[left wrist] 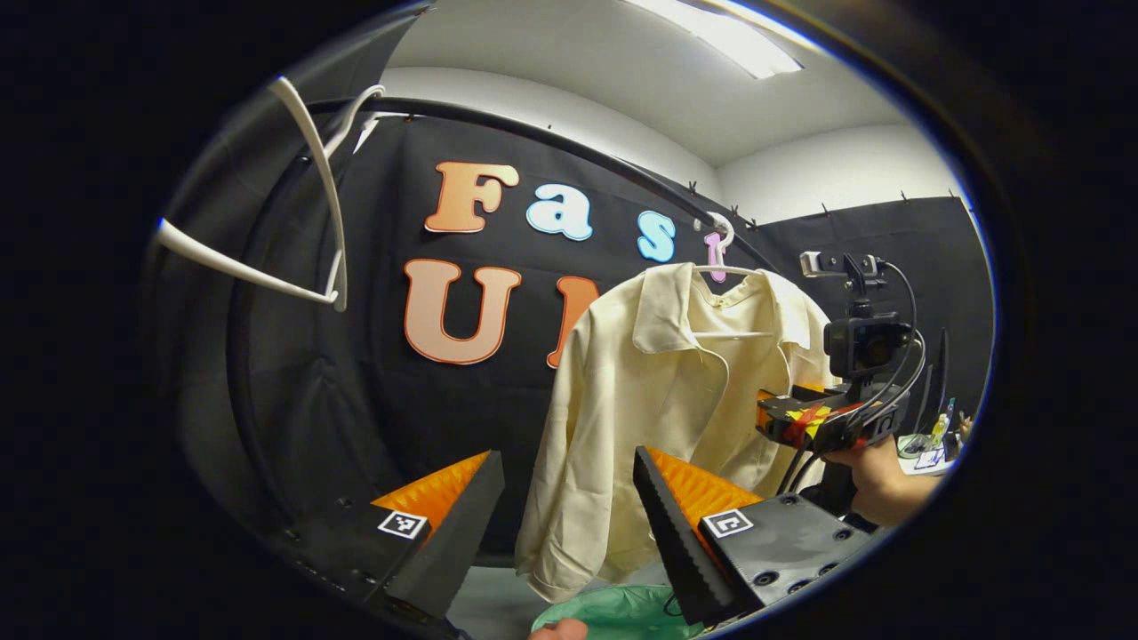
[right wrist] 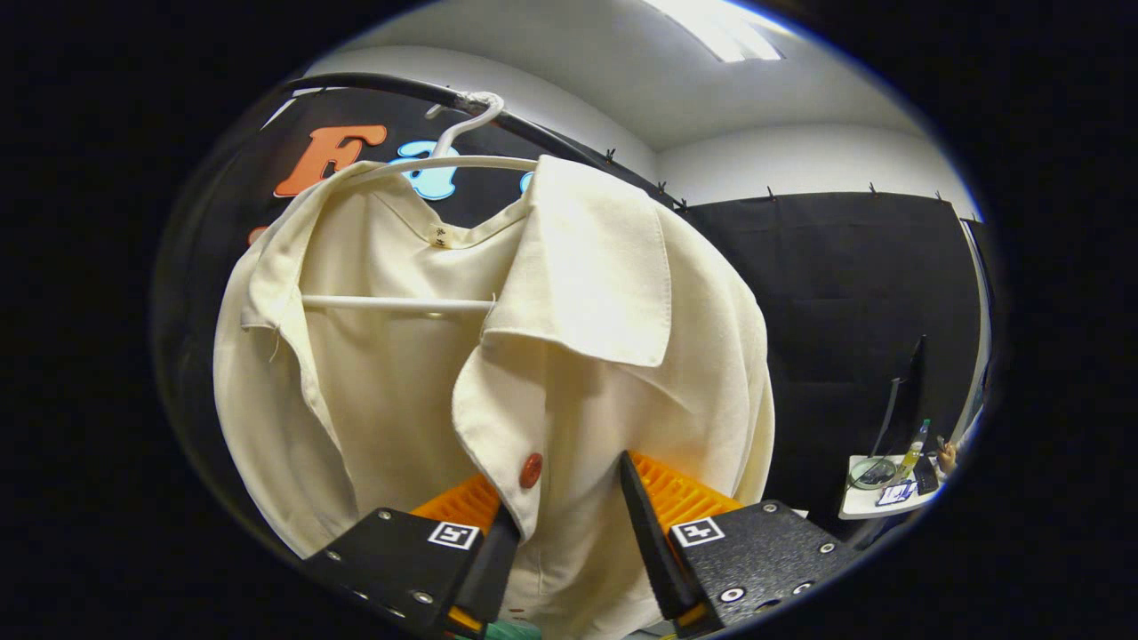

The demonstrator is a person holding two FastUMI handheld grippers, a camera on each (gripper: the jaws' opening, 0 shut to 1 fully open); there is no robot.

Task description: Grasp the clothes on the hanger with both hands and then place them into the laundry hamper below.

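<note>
So from where I'm driving this, the cream shirt is hanging on a white hanger hooked over the black rail, and I'll use that shirt as my reference for everything.

My left gripper sits back from the shirt, fingers spread wide with nothing between them; the shirt's sleeve and hem show through the gap but I'm not touching fabric. Off to the far side of the shirt I can see my right gripper with a hand wrapped around its handle, right up against the shirt's edge. Below the shirt's hem there's a bit of green laundry hamper. An empty white hanger hangs on the same rail, well away from the shirt.

In the right gripper view, the right gripper is spread open too, with the shirt's front placket and its red button hanging down between the fingers. Can't tell if either finger actually touches the cloth. The hanger's bar is visible inside the open collar.
</note>
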